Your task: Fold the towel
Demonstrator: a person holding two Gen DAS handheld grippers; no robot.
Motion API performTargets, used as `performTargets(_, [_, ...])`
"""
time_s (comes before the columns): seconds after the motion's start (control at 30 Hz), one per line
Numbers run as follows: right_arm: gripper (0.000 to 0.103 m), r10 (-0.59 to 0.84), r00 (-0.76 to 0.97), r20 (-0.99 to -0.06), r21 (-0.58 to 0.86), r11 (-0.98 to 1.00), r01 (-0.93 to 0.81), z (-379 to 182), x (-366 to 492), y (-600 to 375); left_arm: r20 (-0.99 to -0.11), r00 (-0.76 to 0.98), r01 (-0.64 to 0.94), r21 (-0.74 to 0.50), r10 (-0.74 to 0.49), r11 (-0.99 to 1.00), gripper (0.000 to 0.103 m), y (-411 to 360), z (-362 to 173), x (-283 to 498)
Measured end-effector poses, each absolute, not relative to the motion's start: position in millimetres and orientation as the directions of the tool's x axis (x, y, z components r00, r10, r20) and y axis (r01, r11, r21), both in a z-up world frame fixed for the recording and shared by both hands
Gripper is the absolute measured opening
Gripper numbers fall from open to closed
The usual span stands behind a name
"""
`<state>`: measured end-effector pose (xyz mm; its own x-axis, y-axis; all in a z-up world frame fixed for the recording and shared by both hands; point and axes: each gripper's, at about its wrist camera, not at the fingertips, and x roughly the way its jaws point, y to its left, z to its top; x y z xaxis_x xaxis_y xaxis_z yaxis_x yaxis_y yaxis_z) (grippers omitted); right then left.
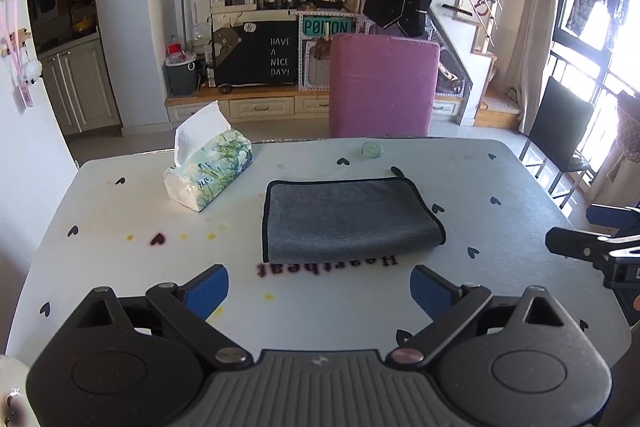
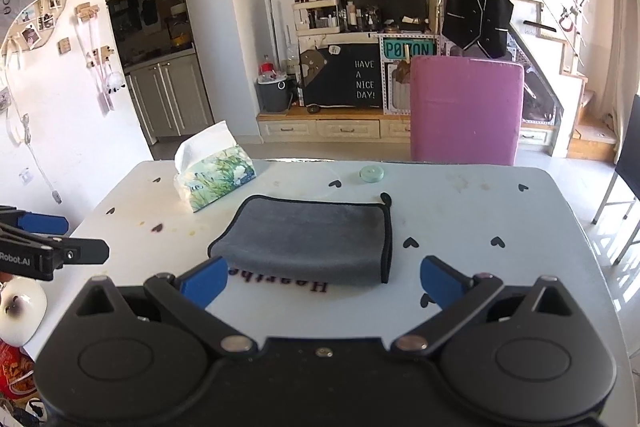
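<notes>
Grey microfibre towel (image 1: 348, 217), black-trimmed, lies folded near the middle of the white table (image 1: 120, 239); left wrist view: left gripper (image 1: 319, 291) spread wide above the near edge, holding nothing, tissue pack (image 1: 210, 173) toward the far left corner. Right wrist view: towel (image 2: 308, 239) just ahead, right gripper (image 2: 323, 281) likewise spread and empty; small round lid (image 2: 371, 173) by the far edge.
</notes>
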<state>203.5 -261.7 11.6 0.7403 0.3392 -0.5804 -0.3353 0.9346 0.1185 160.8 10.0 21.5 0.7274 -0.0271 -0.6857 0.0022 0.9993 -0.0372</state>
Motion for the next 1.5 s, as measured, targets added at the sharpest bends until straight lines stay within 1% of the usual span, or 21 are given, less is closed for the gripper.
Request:
performTargets(0.2, [0.103, 0.350, 0.749, -0.563, 0.109, 0.930, -0.352, 13.1, 187.1, -260.8, -0.662, 0.749, -0.017, -0.042, -0.015, 0.999, 0.098, 12.8, 22.7, 140.7])
performTargets(0.53, [0.103, 0.369, 0.754, -0.542, 0.105, 0.921, -0.375, 13.5, 160.7, -260.5, -0.642, 0.766, 0.021, -0.031, -0.036, 0.999, 0.098, 6.2, 21.2, 109.9])
performTargets(0.73, [0.103, 0.371, 0.760, -0.535, 0.104, 0.921, -0.376, 11.7, 147.4, -263.0, -0.635, 0.772, 0.025, -0.030, -0.039, 0.999, 0.101, 4.8, 17.2, 92.6])
performTargets(1.23, [0.103, 0.364, 0.774, -0.518, 0.089, 0.923, -0.374, 4.8, 101.4, -270.5, -0.619, 0.784, 0.030, -0.025, -0.039, 0.999, 0.101, 2.7, 11.6, 57.6])
performTargets(1.5, [0.103, 0.382, 0.787, -0.485, 0.078, 0.915, -0.396, 10.6, 69.6, -274.5, -0.602, 0.796, 0.068, -0.028, -0.071, 0.997, 0.101, -4.0, 15.6, 30.7])
